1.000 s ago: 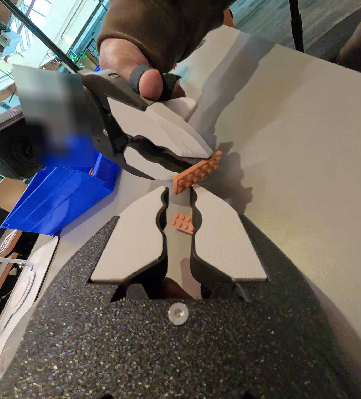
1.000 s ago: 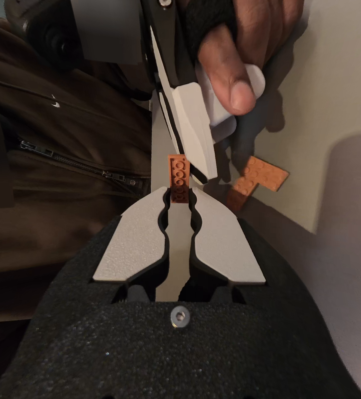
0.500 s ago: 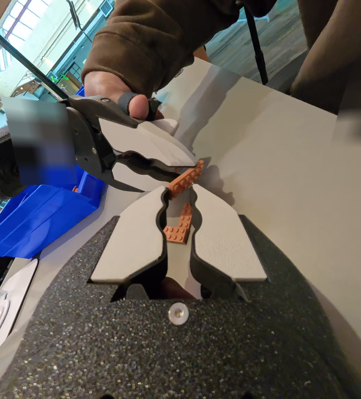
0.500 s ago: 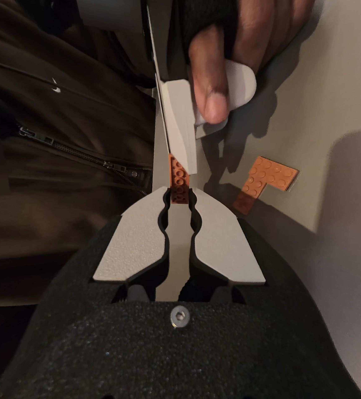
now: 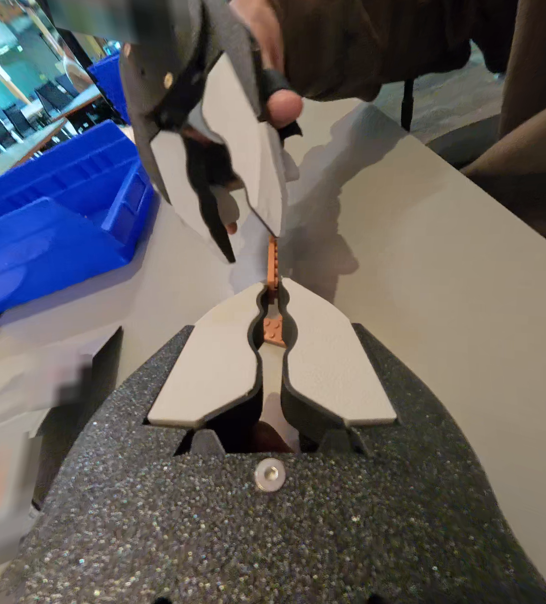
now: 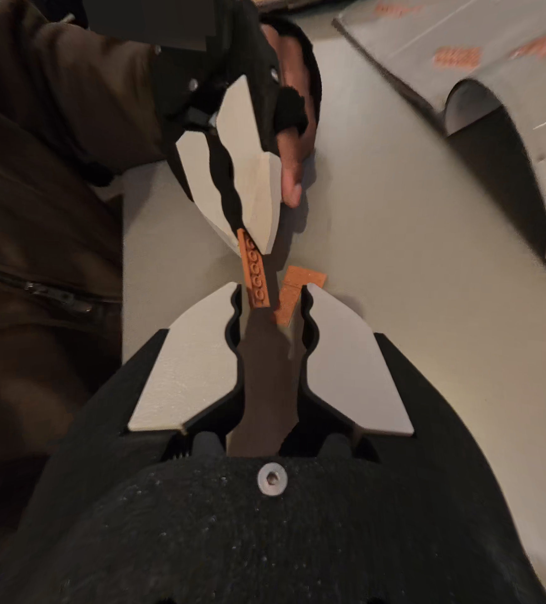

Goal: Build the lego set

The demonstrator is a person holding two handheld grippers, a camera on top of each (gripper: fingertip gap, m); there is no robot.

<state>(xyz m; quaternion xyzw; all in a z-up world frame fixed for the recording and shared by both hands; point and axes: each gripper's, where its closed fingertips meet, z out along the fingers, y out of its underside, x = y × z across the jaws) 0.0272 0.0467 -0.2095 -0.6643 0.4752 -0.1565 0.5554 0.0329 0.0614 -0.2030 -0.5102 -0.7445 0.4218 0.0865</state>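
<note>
A long orange plate is gripped at one end by my left gripper, which is shut on it and holds it above the table. In the right wrist view the plate hangs slanted from the left gripper. My right gripper is open and empty, with the plate's free end between its fingertips but not touching them. It shows in the left wrist view with its jaws apart just above the plate. An orange L-shaped plate lies flat on the table, also seen between my left fingers.
Blue bins stand on the grey table at the left. A curled grey sheet with orange pictures lies at the far right. The person's brown jacket is close beyond the table edge. Less than 4 cm separates the two grippers' tips.
The right gripper opened and let go of the long plate. The left gripper shut on the plate's other end and now carries it. Both grippers turned, and the plate stands edge-on in the left view.
</note>
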